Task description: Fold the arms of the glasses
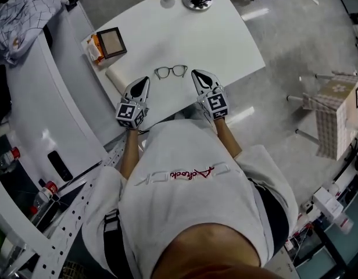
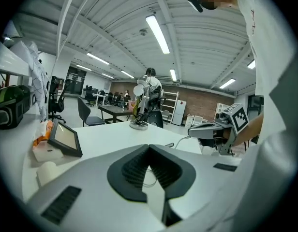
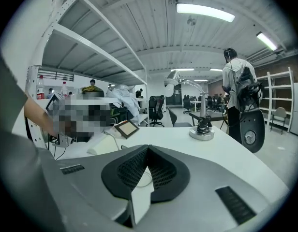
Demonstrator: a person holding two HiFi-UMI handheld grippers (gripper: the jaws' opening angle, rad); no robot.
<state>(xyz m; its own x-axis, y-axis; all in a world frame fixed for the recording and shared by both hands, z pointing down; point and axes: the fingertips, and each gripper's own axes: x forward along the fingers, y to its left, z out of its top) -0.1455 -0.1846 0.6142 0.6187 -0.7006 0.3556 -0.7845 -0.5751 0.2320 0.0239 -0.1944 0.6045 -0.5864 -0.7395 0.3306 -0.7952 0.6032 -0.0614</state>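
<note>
white table (image 1: pixel 225 39), glasses (image 1: pixel 170 71) on it, arms seemingly unfolded; left claw (image 1: pixel 145 81), right claw (image 1: pixel 196 73) both closed, empty

The left hand-held gripper (image 2: pixel 149 148), jaws together, faces glasses (image 2: pixel 150 178).

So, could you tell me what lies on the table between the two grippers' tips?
The glasses lie on the white table between the left gripper and the right gripper; the head view shows this.

Red script crosses the person's white shirt (image 1: pixel 188 173), too small to read. Black-and-white square code markers sit on the left tongs (image 1: pixel 143 81) and right tongs (image 1: pixel 197 73).
</note>
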